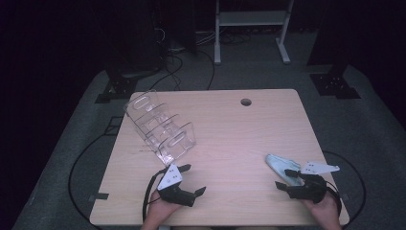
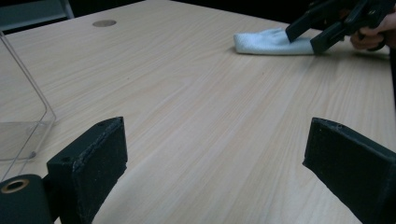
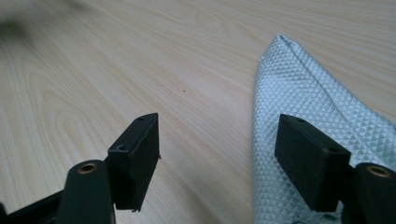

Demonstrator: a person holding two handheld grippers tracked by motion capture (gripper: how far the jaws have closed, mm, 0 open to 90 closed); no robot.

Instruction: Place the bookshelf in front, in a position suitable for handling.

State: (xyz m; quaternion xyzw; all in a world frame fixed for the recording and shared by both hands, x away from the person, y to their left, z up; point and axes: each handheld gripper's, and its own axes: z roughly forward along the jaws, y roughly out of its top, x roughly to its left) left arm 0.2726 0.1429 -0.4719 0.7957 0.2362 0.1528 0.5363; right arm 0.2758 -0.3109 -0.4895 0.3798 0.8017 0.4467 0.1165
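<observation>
A pale blue-white folded cloth (image 1: pixel 276 162) lies on the wooden table (image 1: pixel 230 129) at the front right. My right gripper (image 1: pixel 282 178) is open at the cloth's near edge; in the right gripper view its right jaw stands over the waffle-textured cloth (image 3: pixel 303 93) and its left jaw over bare wood, nothing pinched between them (image 3: pixel 219 149). My left gripper (image 1: pixel 194 178) sits open at the front left, pointing across the table, with only tabletop between its jaws (image 2: pixel 219 149). From the left gripper view the cloth (image 2: pixel 266 42) and the right gripper (image 2: pixel 322 32) appear far off.
A clear acrylic rack (image 1: pixel 160 127) with several slots lies tilted on the table's left side, just beyond the left gripper; its edge (image 2: pixel 23 116) is close to the left jaw. A round cable hole (image 1: pixel 246 102) is near the far edge. Cables trail on the floor.
</observation>
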